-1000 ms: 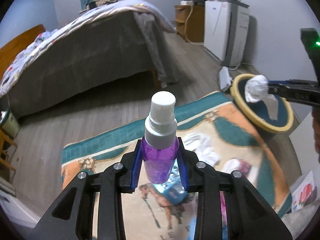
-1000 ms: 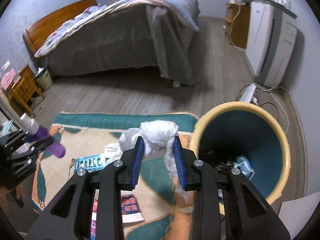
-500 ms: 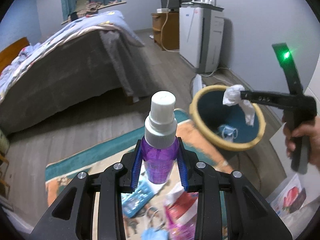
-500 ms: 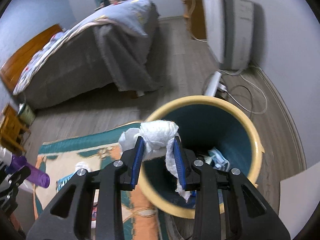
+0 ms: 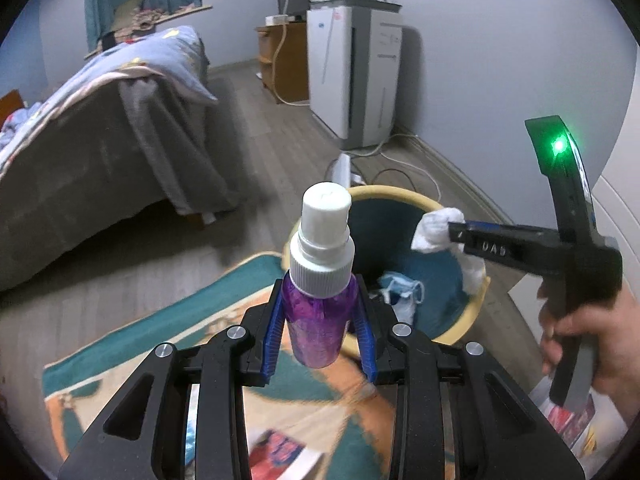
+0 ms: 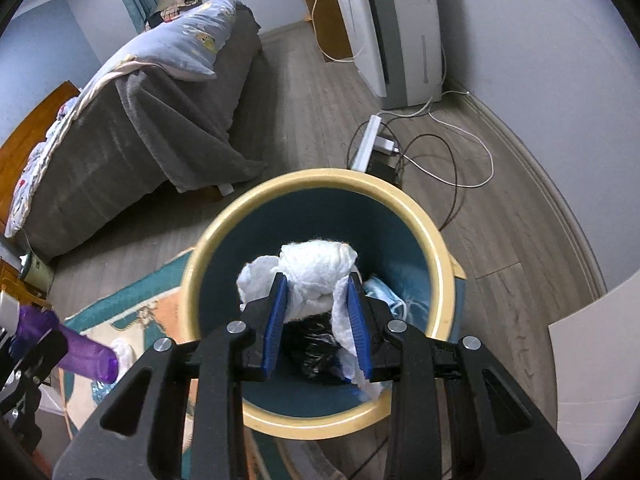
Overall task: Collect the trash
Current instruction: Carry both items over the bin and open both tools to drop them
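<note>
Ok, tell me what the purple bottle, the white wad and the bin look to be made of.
Purple bottle: likely translucent plastic, glossy, with a ribbed white plastic cap.
White wad: looks like tissue or soft paper, matte, crumpled, with fuzzy edges.
Bin: probably plastic, with a smooth cream rim and a teal inside; it is hard to be sure.

Tissue [image 6: 316,276] soft crumpled paper, bottle [image 5: 318,312] translucent purple plastic with ribbed white cap, bin [image 6: 440,264] smooth matt plastic, claws matt black plastic with blue ribbed pads [image 6: 276,320], floor [image 6: 320,92] wood-grain planks, blanket [image 6: 160,136] fuzzy grey cloth
</note>
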A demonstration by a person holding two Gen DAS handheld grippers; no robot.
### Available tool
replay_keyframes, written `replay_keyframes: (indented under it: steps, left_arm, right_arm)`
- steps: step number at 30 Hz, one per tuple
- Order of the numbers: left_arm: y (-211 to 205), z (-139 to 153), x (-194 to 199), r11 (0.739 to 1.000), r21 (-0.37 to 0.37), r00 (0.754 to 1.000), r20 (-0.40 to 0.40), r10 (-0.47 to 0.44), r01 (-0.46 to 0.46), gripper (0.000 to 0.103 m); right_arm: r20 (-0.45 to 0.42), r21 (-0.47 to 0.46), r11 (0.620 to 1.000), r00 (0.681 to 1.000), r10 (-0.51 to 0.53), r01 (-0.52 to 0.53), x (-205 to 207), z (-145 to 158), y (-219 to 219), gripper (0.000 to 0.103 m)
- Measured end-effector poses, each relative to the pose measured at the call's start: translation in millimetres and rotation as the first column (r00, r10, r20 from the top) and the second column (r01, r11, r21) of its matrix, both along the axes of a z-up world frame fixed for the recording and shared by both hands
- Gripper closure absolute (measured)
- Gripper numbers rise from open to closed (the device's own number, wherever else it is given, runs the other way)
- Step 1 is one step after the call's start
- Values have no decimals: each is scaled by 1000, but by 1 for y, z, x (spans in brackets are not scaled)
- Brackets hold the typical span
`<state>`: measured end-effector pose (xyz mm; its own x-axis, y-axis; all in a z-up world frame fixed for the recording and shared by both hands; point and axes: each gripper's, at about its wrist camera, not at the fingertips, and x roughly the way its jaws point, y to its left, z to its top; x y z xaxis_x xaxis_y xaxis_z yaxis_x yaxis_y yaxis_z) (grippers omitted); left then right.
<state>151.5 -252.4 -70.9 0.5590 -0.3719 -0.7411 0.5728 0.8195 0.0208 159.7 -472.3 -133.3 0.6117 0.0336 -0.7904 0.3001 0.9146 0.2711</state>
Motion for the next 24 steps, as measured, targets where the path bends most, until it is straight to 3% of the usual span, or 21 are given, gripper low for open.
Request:
replay_keyframes:
  steps: [8,24]
  left_arm:
    - [-41,-31,4,997,58,998,-27,-53,54,69]
    - [-59,-59,23,996,61,997,-50,-65,68,69]
  right_arm:
    - [2,-35,999,1000,29,-29,1,-2,3,73]
    - [-8,8,1000,1000,28,-28,4,-13,-2,71]
